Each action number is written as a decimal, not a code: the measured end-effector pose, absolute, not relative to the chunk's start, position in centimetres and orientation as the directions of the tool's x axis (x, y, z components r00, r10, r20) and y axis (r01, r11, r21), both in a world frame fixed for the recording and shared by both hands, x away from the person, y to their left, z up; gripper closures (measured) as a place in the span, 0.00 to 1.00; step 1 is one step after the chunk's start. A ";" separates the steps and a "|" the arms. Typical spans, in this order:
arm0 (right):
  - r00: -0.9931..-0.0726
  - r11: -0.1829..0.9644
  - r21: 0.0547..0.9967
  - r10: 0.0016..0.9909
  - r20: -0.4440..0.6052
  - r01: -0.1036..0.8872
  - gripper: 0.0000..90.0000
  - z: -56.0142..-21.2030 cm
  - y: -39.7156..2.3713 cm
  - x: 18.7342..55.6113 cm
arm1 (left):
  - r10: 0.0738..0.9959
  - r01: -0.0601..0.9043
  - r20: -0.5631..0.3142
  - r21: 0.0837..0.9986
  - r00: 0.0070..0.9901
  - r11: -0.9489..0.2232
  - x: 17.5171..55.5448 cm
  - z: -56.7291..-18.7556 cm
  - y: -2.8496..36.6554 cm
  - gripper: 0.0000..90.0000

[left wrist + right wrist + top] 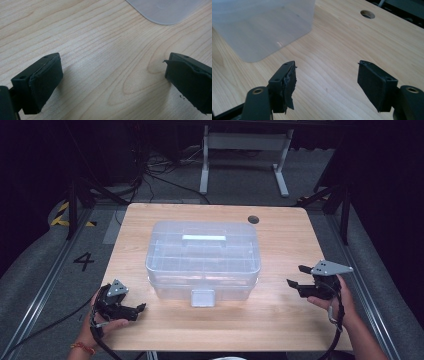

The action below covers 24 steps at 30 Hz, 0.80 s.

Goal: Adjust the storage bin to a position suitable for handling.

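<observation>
A translucent plastic storage box point(202, 257) with a lid, a flat handle on top and a front latch point(203, 297) stands in the middle of the wooden table point(280, 320). My left gripper point(141, 308) rests low at the table's front left, jaws pointing right toward the box, open with nothing between them point(112, 62). A rounded corner of the box point(165, 10) lies ahead of it. My right gripper point(298, 276) is held above the table to the right of the box, open and empty point(326, 65), with the box's side point(262, 25) ahead to its left.
A round cable hole point(253, 219) sits near the table's far edge, also ahead of the right gripper point(367, 14). Bare wood lies in front of the box and on both sides. Beyond the table stand a white frame point(245, 150), cables and dark floor.
</observation>
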State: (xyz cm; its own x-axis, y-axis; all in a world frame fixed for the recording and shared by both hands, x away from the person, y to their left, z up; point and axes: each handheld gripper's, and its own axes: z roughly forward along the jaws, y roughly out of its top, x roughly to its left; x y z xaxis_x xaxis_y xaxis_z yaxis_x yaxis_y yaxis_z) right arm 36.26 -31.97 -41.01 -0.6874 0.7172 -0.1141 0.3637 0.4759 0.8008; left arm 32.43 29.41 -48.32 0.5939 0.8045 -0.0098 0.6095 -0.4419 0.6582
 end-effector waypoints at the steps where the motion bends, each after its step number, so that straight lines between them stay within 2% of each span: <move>1: -0.694 0.454 0.818 0.713 -0.096 0.354 0.35 -40.1 -31.7 36.5 | 0.805 0.610 -0.010 0.658 0.594 -0.442 32.4 -48.3 29.4 0.02; 14: -0.731 0.453 0.851 0.670 -0.127 0.267 0.36 -36.2 -28.7 37.9 | 0.805 0.609 -0.009 0.659 0.594 -0.442 32.4 -48.3 29.4 0.02; 24: -0.739 0.446 0.868 0.657 -0.150 0.219 0.36 -34.5 -27.6 38.2 | 0.805 0.609 -0.009 0.658 0.594 -0.442 32.4 -48.3 29.4 0.02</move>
